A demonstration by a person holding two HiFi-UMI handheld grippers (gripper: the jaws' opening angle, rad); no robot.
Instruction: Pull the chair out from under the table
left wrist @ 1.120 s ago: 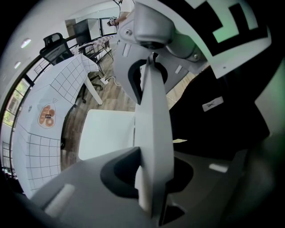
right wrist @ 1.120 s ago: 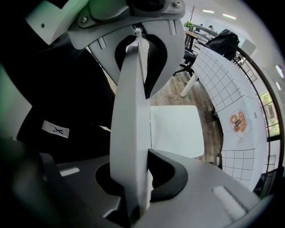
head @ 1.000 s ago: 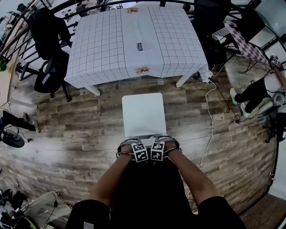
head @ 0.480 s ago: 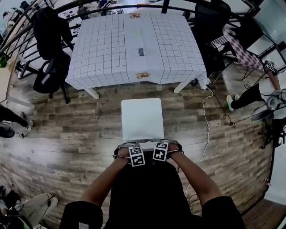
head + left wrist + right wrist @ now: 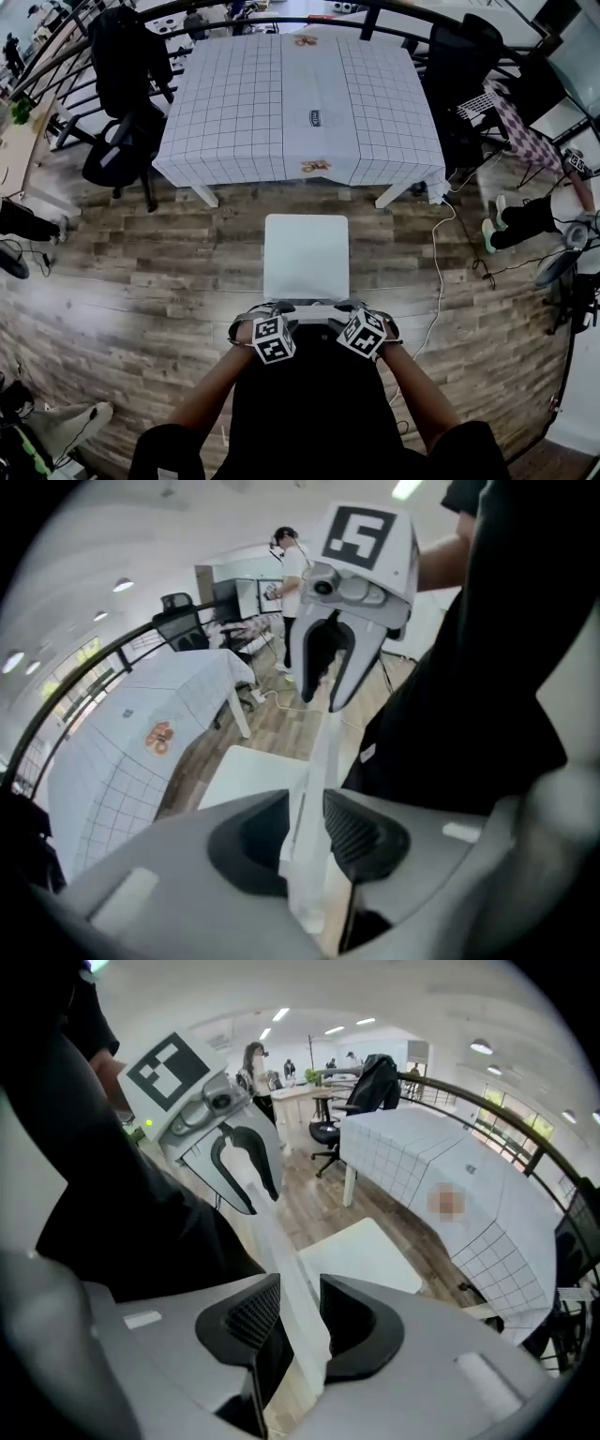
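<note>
Left gripper (image 5: 305,810) just widening, right gripper (image 5: 300,1290) just narrowing; both loose astride thin smooth white chair-back (image 5: 319,757)

Wood floor (image 5: 122,281), white chair (image 5: 306,255) and checked-cloth table (image 5: 234,103) standing on it

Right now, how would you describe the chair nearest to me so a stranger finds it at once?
Find the table with the checked cloth. The chair stands before its near edge. It alone is white; the office chairs are black.
</note>
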